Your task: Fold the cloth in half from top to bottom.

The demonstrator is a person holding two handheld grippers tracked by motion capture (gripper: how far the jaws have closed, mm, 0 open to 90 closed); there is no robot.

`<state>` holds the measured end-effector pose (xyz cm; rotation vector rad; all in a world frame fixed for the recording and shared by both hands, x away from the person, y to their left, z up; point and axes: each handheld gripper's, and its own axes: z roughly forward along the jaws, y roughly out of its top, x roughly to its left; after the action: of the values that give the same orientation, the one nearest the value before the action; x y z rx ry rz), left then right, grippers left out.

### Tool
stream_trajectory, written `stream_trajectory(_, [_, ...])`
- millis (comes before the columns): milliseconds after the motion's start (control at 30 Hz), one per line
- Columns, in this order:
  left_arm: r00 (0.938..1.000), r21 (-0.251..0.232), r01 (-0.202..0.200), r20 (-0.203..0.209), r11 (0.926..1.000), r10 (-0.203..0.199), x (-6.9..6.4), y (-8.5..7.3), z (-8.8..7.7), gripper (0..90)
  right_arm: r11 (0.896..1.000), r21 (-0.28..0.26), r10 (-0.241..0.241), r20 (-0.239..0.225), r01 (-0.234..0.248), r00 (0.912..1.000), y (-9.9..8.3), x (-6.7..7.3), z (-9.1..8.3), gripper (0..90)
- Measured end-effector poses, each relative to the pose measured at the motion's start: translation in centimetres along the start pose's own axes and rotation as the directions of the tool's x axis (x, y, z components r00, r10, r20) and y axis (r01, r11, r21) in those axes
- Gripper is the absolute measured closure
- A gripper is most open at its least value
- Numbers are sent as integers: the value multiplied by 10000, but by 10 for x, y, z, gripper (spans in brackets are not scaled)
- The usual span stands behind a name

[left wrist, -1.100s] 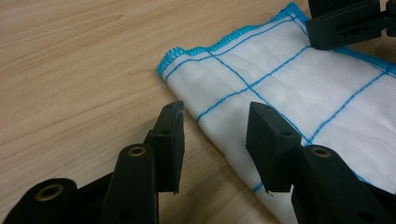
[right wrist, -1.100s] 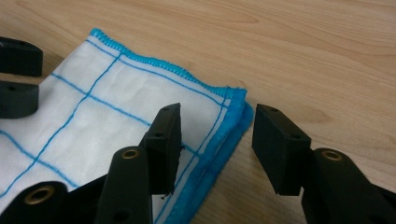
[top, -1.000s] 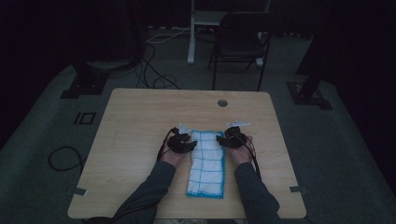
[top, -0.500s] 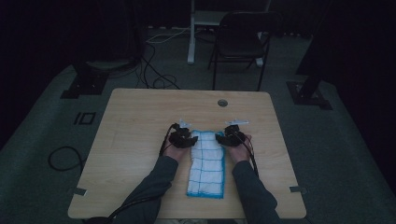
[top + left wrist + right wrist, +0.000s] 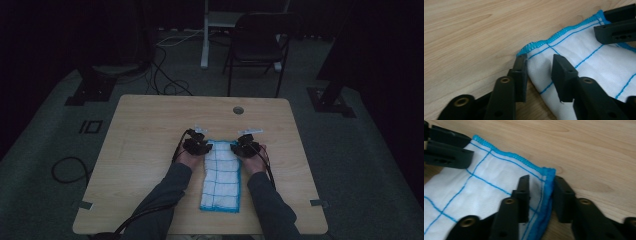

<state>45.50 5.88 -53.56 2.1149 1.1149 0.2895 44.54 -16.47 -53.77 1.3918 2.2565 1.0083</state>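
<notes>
A white cloth with blue grid lines and a blue stitched hem lies folded lengthwise on the wooden table. My left gripper is at its far left corner. The left gripper has one jaw just off the hem and the other on the fabric, and the corner bulges between them. My right gripper is at the far right corner. The right gripper straddles the blue hem, which leans on the outer jaw. Both pairs of jaws have just been closing, with a wide gap still between them.
A round cable hole sits near the table's far edge. A dark chair and floor cables lie beyond the table. Bare wood stretches to the left and right of the cloth.
My left gripper has edged in toward the cloth's far left corner. The right hand has kept its place at the far right corner.
</notes>
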Motion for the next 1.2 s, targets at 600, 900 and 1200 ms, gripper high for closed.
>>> stream_trajectory(600, [9983,469,-524,-249,9975,536,-2,10,2,859,9998,-204,-74,-399,65,9992,8,-5,-2,851])
stream_trajectory(900, [9978,151,-581,-316,9982,586,-1,14,-2,859,9994,-323,-102,-442,88,9990,13,-6,-4,849])
stream_trajectory(1200, [9966,-166,-773,-286,9969,768,-2,21,-12,859,9985,-534,-101,-513,73,9986,18,-8,-10,849])
